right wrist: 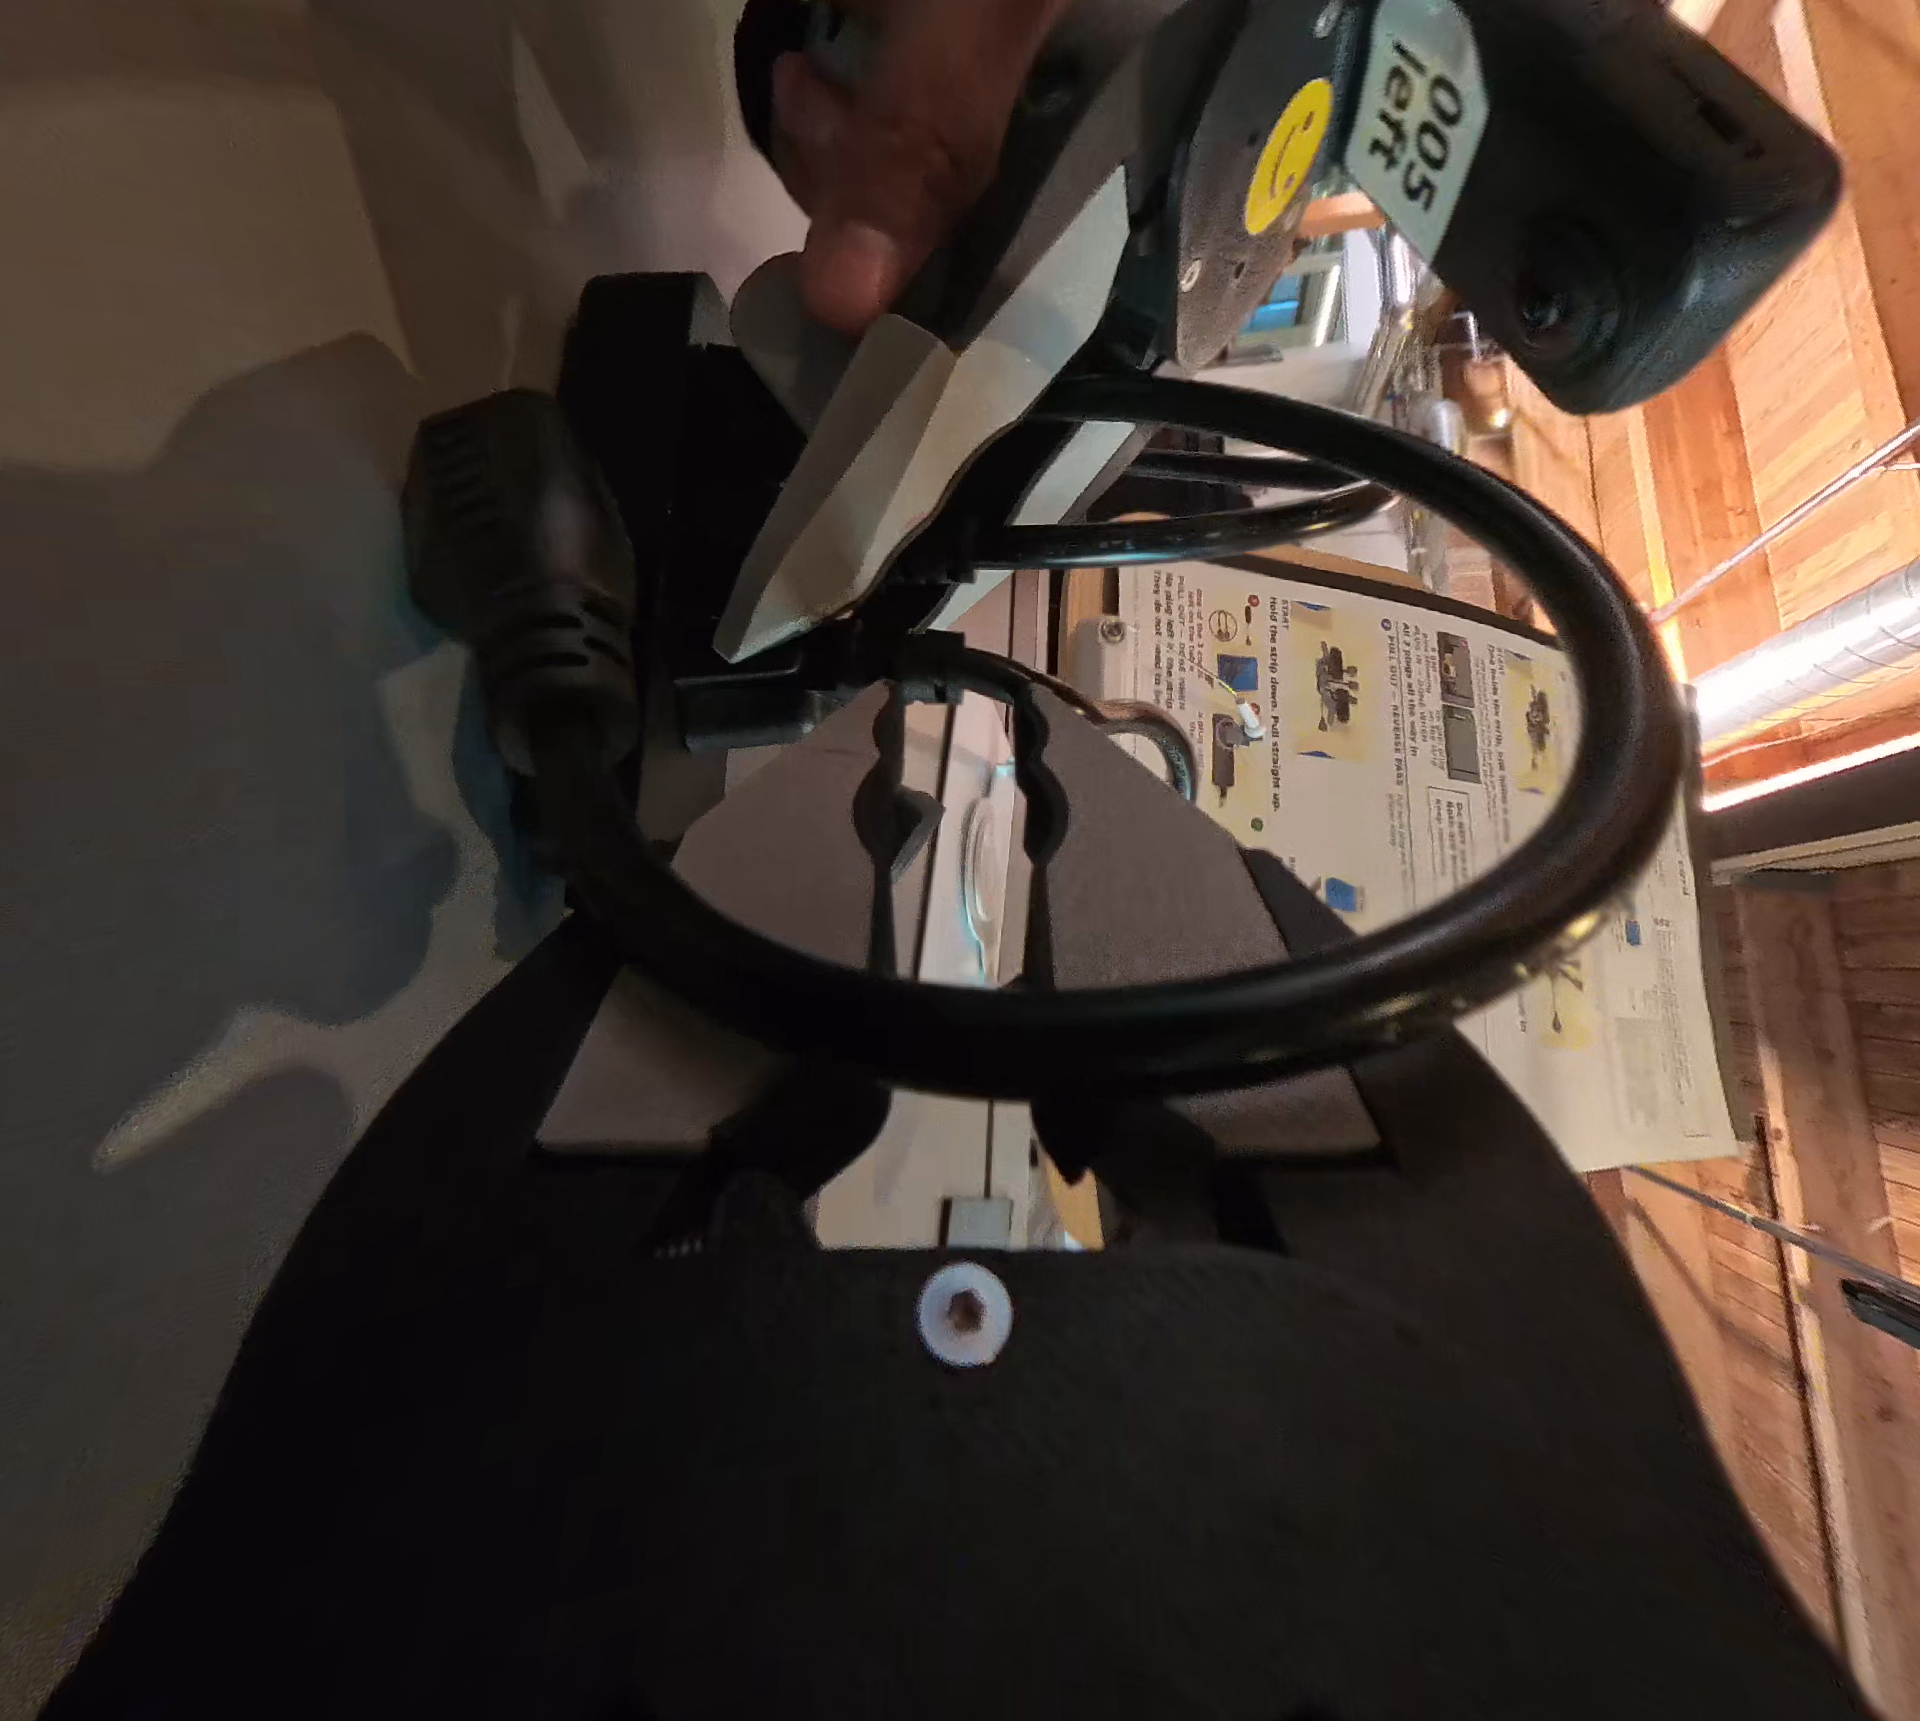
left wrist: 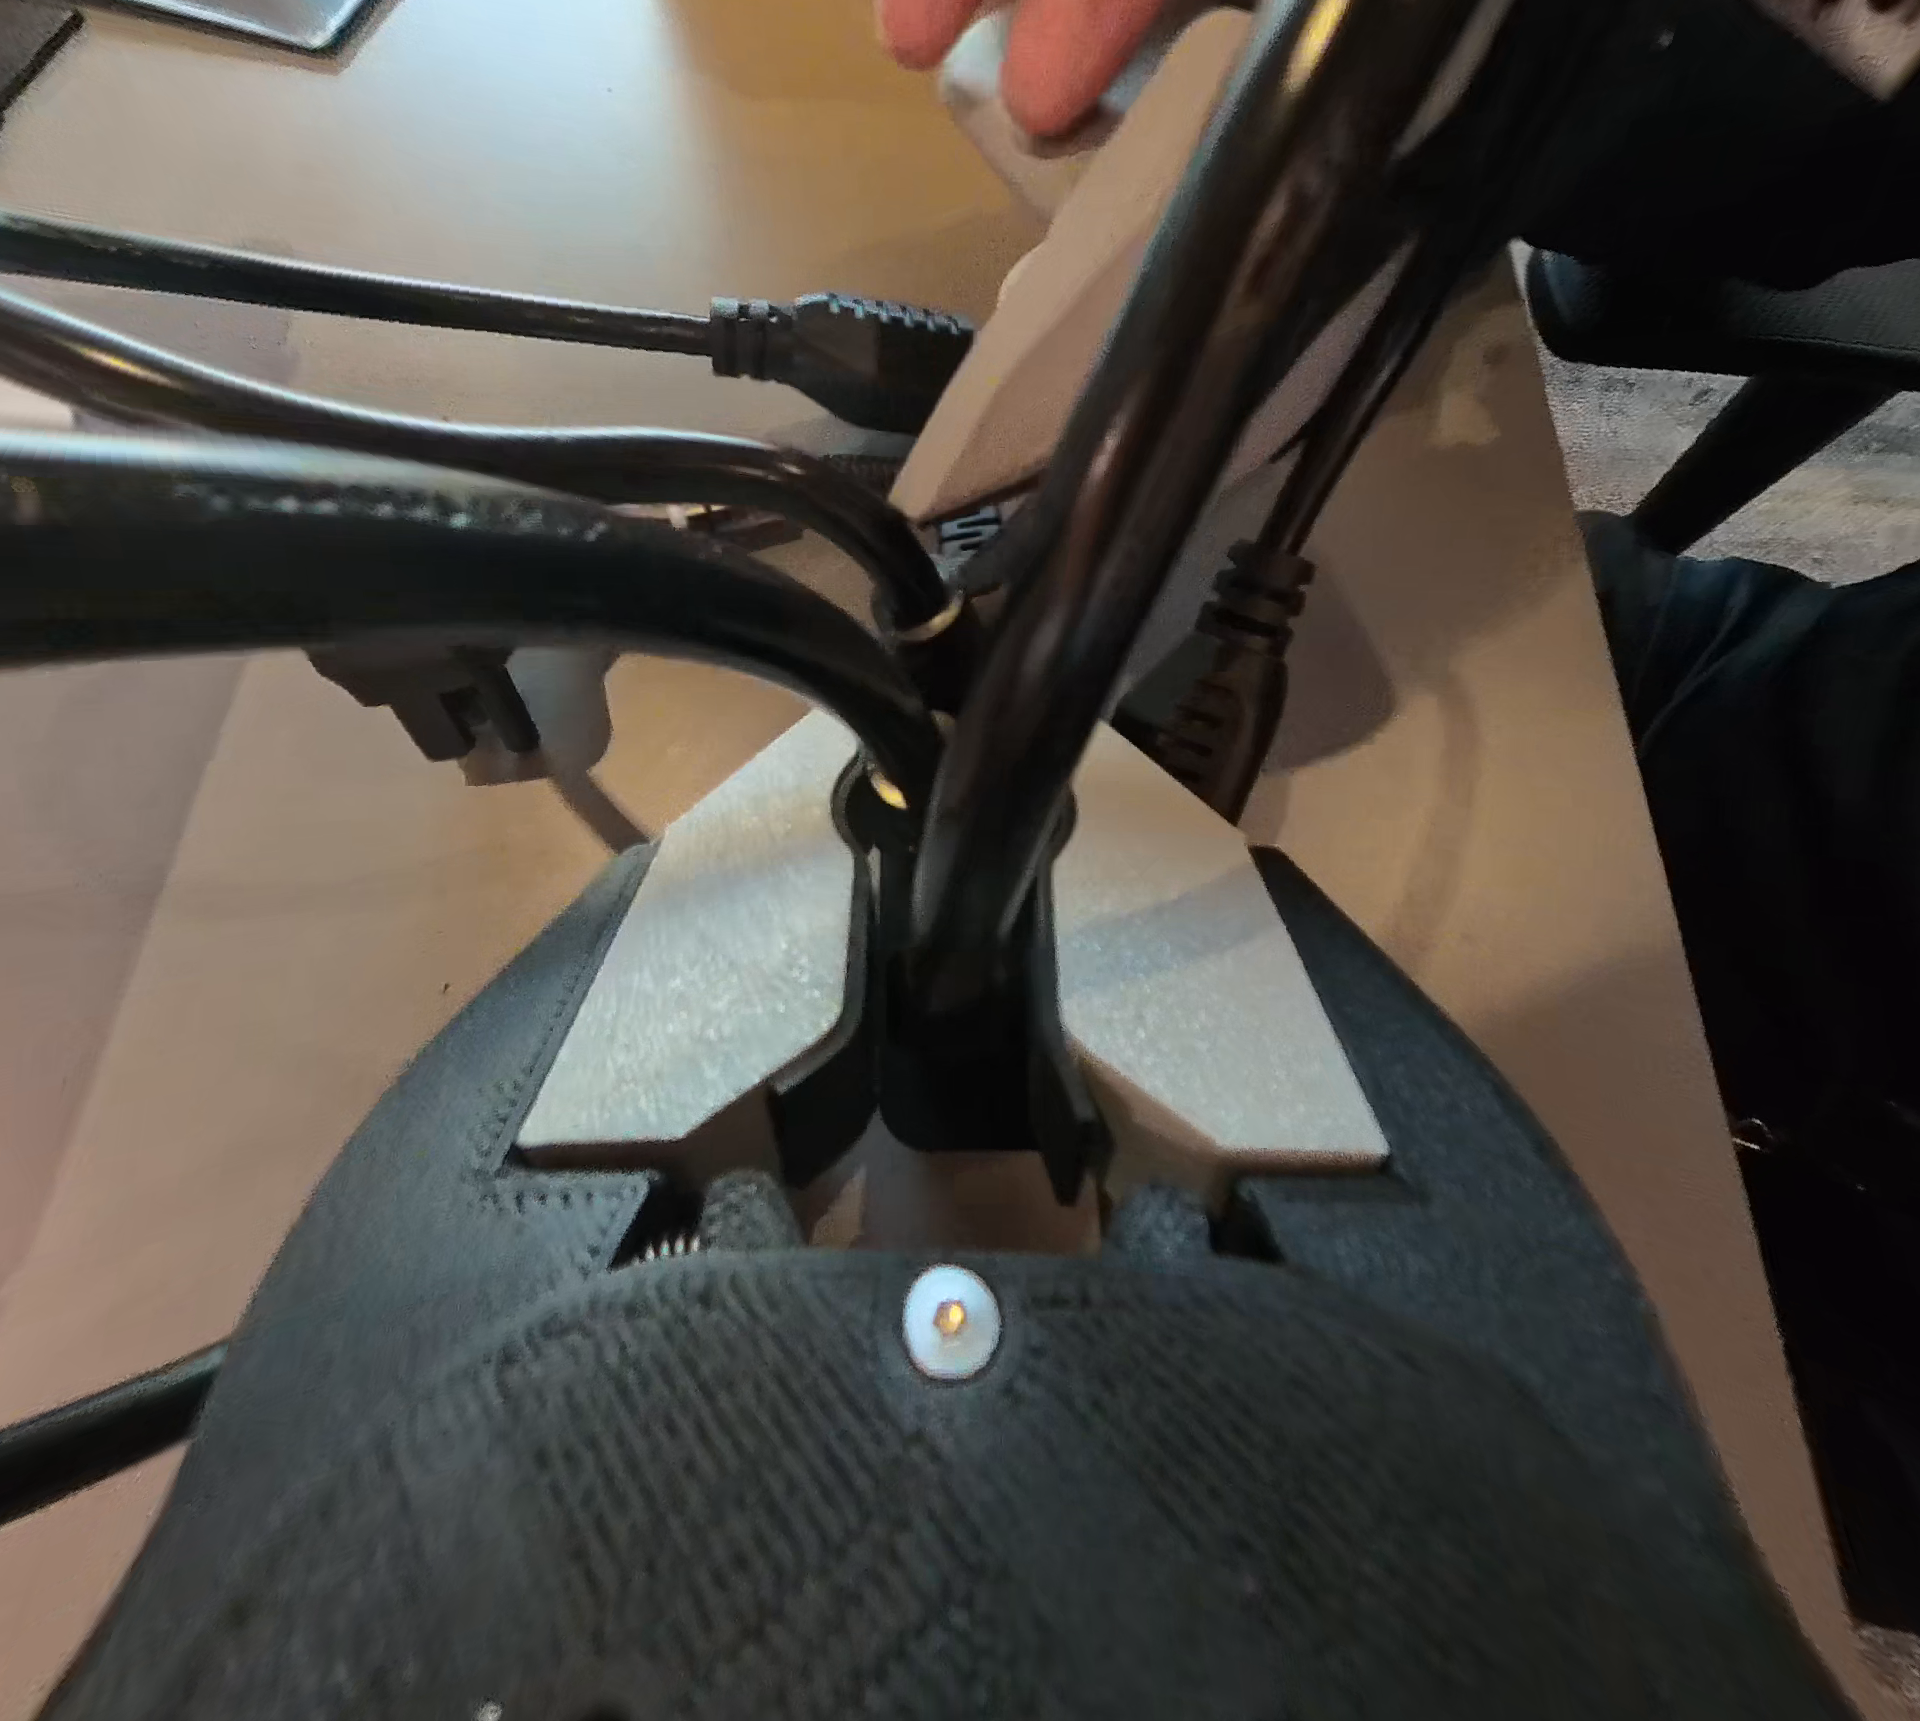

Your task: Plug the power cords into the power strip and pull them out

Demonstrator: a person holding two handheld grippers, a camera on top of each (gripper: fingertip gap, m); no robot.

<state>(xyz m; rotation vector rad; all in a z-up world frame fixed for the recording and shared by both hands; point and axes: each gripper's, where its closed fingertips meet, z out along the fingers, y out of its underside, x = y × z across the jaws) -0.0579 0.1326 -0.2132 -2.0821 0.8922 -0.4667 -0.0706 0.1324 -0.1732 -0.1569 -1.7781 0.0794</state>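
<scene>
1. Farthest left in the left wrist view, several black cords cross the brown table (left wrist: 623, 144). One of them ends in a loose plug (left wrist: 842, 341) that lies flat on the table.
2. In the middle, the left gripper (left wrist: 961, 840) has its fingers clamped on a black plug (left wrist: 956, 1089). That plug's power cord (left wrist: 1143, 424) rises up and to the right.
3. At the left of the right wrist view, a second plug (right wrist: 520, 528) sits against a black block (right wrist: 634, 310). The block is probably the power strip, though its sockets are hidden.
4. Just right of the block, the left gripper's gray tips hold the black plug close to it, not seated.
5. The right gripper (right wrist: 961, 788) has its fingers parted with nothing between them. A cord loop (right wrist: 1558, 632) crosses in front of it.
6. Judgement: one plug is in hand, off the strip. The pictures do not show whether it is going in or coming out.
7. If it is going in, the prongs must line up square with a free socket. The idle right gripper should brace the strip, and the loop should be kept from snagging.
</scene>
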